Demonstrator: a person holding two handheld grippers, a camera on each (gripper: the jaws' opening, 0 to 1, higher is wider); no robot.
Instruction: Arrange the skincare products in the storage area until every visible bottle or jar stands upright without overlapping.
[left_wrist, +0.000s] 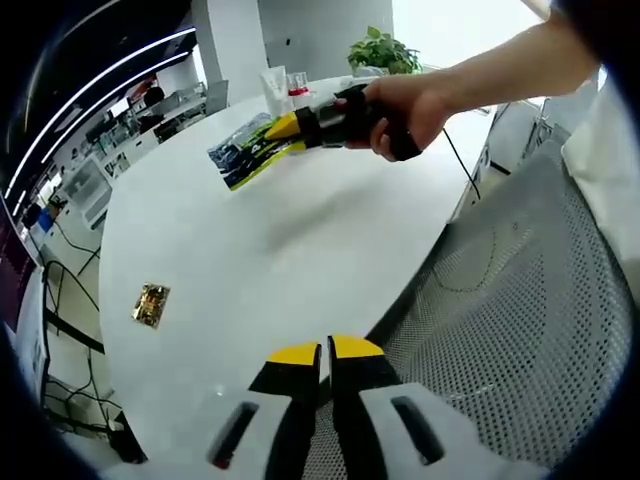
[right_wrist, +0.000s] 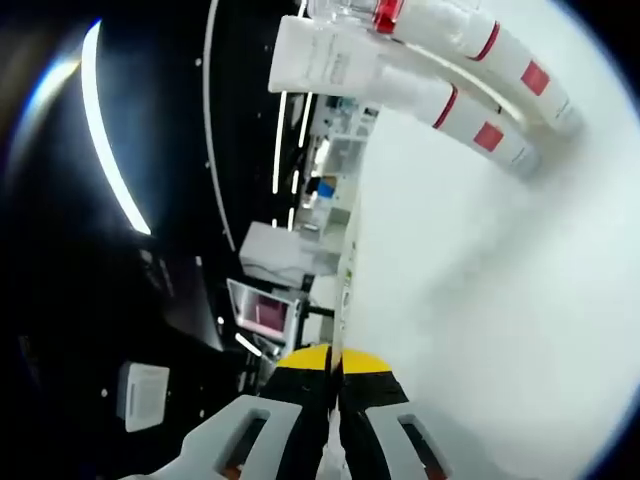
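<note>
Tubes (right_wrist: 440, 70) stand beyond the flat packet (left_wrist: 245, 150); right gripper (left_wrist: 290, 128) pinches that packet, nearer them; left gripper (left_wrist: 325, 352), pressed together, hangs well back

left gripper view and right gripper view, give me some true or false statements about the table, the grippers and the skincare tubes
1. The right gripper grips a flat packet. True.
2. The left gripper holds a tube. False: its jaws are together with nothing between them.
3. A gold sachet lies on the white table. True.
4. The white tubes have blue bands. False: red bands.
5. The potted plant stands beside the gold sachet. False: it is at the table's far side.
</note>
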